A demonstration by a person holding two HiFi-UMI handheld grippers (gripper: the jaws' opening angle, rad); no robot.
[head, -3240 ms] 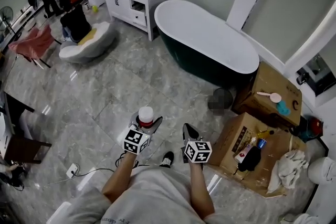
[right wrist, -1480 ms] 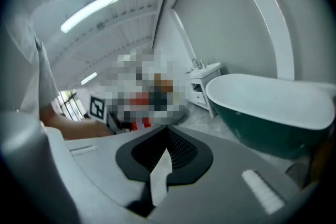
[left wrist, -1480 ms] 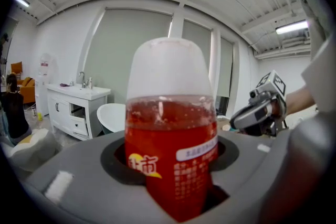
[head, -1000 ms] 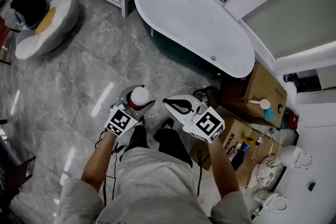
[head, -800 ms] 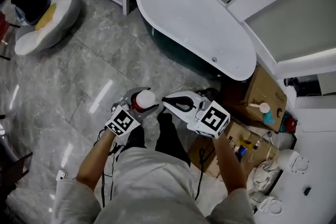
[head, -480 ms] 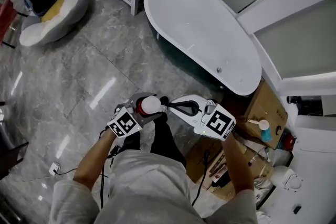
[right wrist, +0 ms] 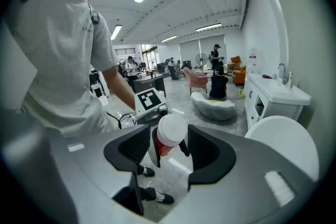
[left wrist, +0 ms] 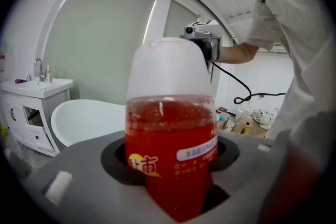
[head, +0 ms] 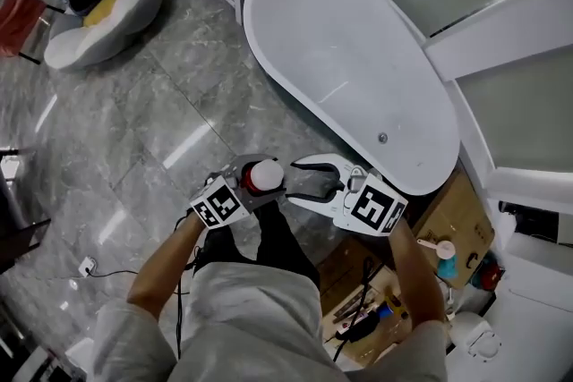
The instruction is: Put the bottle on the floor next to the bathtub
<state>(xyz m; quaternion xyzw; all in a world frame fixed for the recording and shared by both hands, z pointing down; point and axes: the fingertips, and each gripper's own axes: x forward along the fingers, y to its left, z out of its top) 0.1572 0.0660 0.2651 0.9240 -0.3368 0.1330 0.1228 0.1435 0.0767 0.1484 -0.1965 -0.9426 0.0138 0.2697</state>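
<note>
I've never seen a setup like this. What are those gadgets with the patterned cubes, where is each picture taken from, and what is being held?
There is no robot here: a person holds a two-jaw gripper in each hand. The wide picture comes from a camera on the person's head, looking down. The other two come from cameras riding on the grippers, looking along their jaws. The left gripper is clamped on a red bottle with a white cap. The right gripper points at it, its jaws opening with nothing between the pads. Below lies a grey floor, with a white bathtub just ahead. The bottle is not yet set down.
</note>
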